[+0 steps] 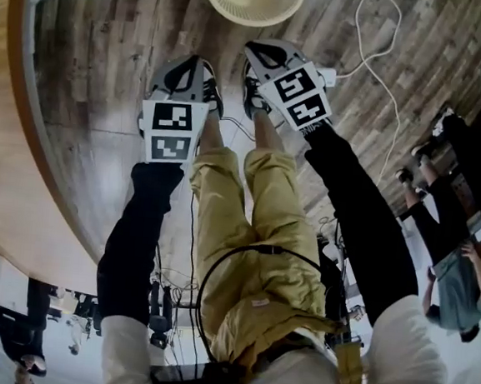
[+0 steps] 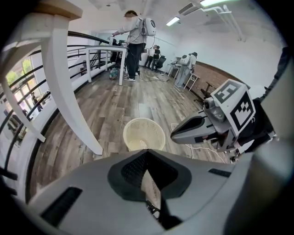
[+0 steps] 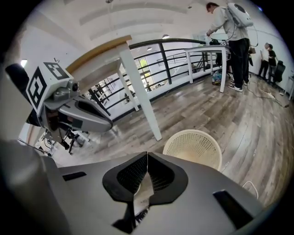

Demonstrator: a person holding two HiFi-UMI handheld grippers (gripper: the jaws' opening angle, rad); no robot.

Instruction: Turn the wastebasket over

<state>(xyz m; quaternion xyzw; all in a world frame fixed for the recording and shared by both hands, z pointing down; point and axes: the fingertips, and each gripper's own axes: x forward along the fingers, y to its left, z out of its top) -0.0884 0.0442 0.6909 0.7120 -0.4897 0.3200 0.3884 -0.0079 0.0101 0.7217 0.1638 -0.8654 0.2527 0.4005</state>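
Observation:
A cream mesh wastebasket (image 1: 253,0) stands upright on the wooden floor, its open mouth facing up, at the top of the head view. It also shows in the left gripper view, wastebasket (image 2: 144,133), and in the right gripper view, wastebasket (image 3: 193,147), a short way ahead of both grippers. My left gripper (image 1: 183,63) hangs below and left of it, jaws closed together with nothing between them. Beside it, my right gripper (image 1: 268,54) is nearer the basket and also shut and empty. Neither touches the basket. Each gripper sees the other: right gripper (image 2: 202,128), left gripper (image 3: 78,114).
A round wooden tabletop (image 1: 4,124) curves along the left, with a slanted white table leg (image 2: 69,92) (image 3: 140,92) near the basket. A white cable (image 1: 377,65) lies on the floor to the right. People stand by a railing farther off (image 2: 135,41), another at right (image 1: 459,273).

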